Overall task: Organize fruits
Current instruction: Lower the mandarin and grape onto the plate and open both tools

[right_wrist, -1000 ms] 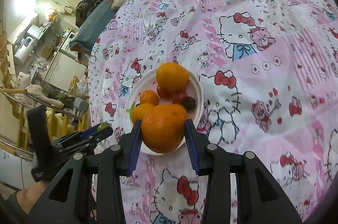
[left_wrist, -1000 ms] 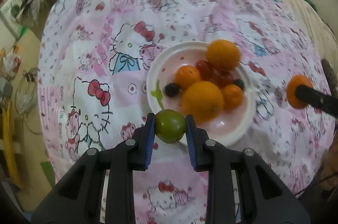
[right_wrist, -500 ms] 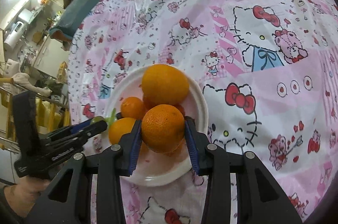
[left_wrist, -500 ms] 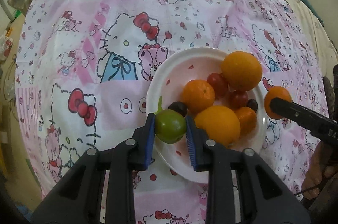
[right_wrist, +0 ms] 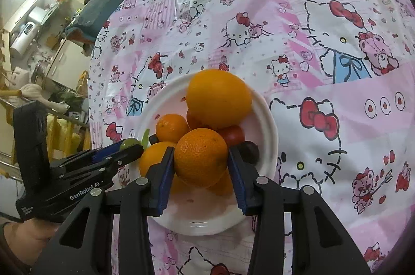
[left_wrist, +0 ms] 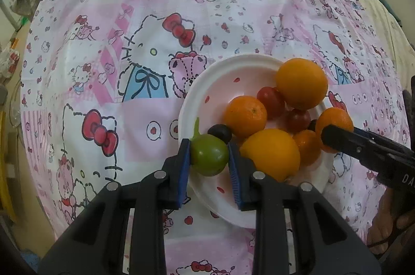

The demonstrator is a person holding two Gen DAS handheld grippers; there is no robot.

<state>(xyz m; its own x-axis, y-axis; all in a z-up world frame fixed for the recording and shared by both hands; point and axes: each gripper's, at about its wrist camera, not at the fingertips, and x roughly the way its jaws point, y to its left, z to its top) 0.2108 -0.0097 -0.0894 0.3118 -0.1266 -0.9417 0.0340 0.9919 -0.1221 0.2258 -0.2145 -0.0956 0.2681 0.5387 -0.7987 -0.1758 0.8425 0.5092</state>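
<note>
Fruit is mostly gathered on the plate (left_wrist: pixel 197 98). Left gripper (left_wrist: pixel 209 154) clamps a green fruit (left_wrist: pixel 209 158) over the rim. Right gripper (right_wrist: pixel 201 158), jaws opening, brackets a tangerine (right_wrist: pixel 201 157) above the pile. Both releases remain outstanding.

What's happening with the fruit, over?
Left gripper holds green fruit over plate. Right gripper opening around small orange. Plate crowded.

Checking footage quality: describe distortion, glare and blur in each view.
Left wrist view: strong fisheye bending, dark vignette corners, sharp green fruit and plate, no glare. Right wrist view: same curvature, blown-out ceiling light upper left, background clutter soft, orange crisp.
</note>
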